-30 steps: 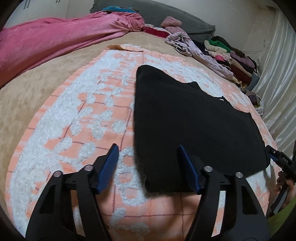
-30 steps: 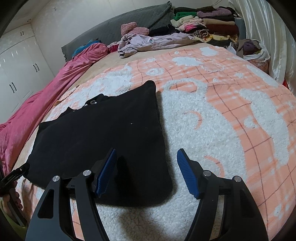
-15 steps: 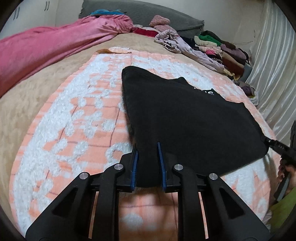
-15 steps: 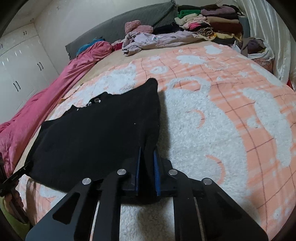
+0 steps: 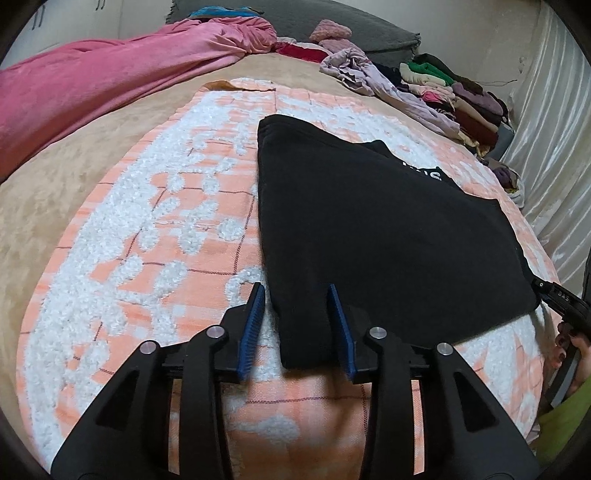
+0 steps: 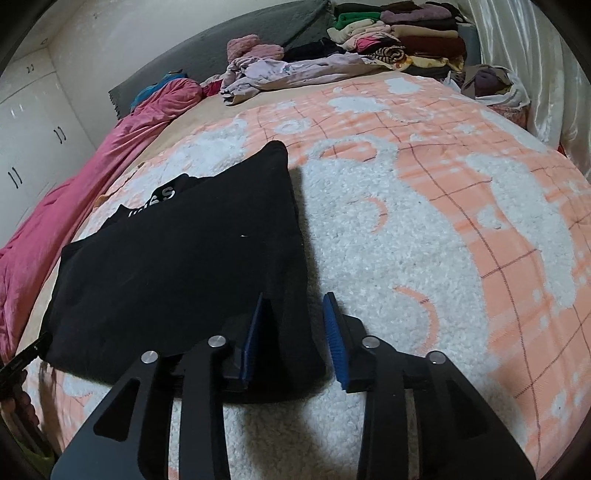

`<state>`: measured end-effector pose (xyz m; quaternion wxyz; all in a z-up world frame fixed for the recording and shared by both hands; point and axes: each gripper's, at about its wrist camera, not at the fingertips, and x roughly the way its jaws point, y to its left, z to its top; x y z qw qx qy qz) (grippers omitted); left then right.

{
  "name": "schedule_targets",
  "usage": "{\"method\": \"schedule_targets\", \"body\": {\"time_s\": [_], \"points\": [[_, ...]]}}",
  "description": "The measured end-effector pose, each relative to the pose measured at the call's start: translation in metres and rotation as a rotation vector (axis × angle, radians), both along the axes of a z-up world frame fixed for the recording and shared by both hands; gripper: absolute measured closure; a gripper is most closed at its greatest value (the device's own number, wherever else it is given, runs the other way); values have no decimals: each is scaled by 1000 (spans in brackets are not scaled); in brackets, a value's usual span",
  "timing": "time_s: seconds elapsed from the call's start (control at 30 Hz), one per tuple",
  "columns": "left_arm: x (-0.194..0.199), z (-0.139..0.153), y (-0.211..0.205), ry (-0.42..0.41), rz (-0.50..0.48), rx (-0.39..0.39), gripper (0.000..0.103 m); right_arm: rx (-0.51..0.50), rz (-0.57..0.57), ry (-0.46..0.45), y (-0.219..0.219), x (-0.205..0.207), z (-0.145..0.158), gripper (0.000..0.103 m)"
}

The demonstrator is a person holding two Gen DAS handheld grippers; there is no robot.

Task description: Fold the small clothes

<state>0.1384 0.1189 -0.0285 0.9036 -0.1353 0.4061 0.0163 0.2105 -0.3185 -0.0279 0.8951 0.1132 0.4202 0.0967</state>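
Note:
A black garment (image 5: 369, 229) with white lettering at its collar lies flat on the orange and white blanket (image 5: 166, 229). My left gripper (image 5: 297, 326) straddles its near left corner. The jaws are opening and the cloth lies loose between the blue pads, not pinched. In the right wrist view my right gripper (image 6: 293, 334) straddles the near right corner of the garment (image 6: 184, 266). Its jaws are opening too, with the cloth slack between them. The right gripper's tip (image 5: 557, 299) shows at the garment's far corner in the left wrist view.
A pink duvet (image 5: 110, 85) lies along the bed's left side. Loose and stacked clothes (image 5: 443, 88) crowd the head of the bed near a grey headboard cushion (image 6: 266, 33). A pale curtain (image 5: 554, 129) hangs on the right, and white cupboards (image 6: 26, 147) stand at the left.
Both grippers stood open a second ago, shut on the garment's near corners half a second ago, and now have let go. The corners lie back on the blanket.

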Motion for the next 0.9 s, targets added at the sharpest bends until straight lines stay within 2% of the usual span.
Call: {"method": "schedule_targets", "body": {"time_s": [0.07, 0.17, 0.27, 0.37, 0.43, 0.53, 0.6, 0.67, 0.73, 0.8, 0.83, 0.9], "points": [[-1, 1, 1, -4, 3, 3, 72, -2, -10, -1, -1, -1, 2, 62], [-3, 3, 2, -13, 10, 7, 69, 3, -16, -1, -3, -4, 5, 61], [-6, 7, 3, -28, 16, 6, 67, -4, -27, -18, -5, -11, 12, 49], [-8, 13, 5, -51, 23, 6, 58, -19, -39, -42, -6, -17, 17, 45], [-10, 16, 6, -66, 33, 17, 46, -18, -46, -47, -6, -19, 19, 45], [-12, 20, 8, -81, 39, 14, 38, -9, -45, -60, -4, -21, 25, 44], [-13, 21, 9, -85, 49, 20, 32, -12, -57, -74, -2, -24, 29, 23], [-14, 23, 10, -93, 54, 20, 31, -1, -62, -95, -1, -26, 34, 22], [-15, 24, 11, -99, 59, 24, 22, -9, -59, -105, 3, -26, 39, 22], [-16, 26, 11, -105, 65, 31, 21, -11, -56, -118, 7, -27, 43, 21], [-16, 26, 12, -109, 68, 35, 15, -11, -53, -124, 9, -28, 45, 21], [-17, 28, 12, -117, 78, 51, 10, -14, -41, -137, 14, -30, 49, 21]]}}
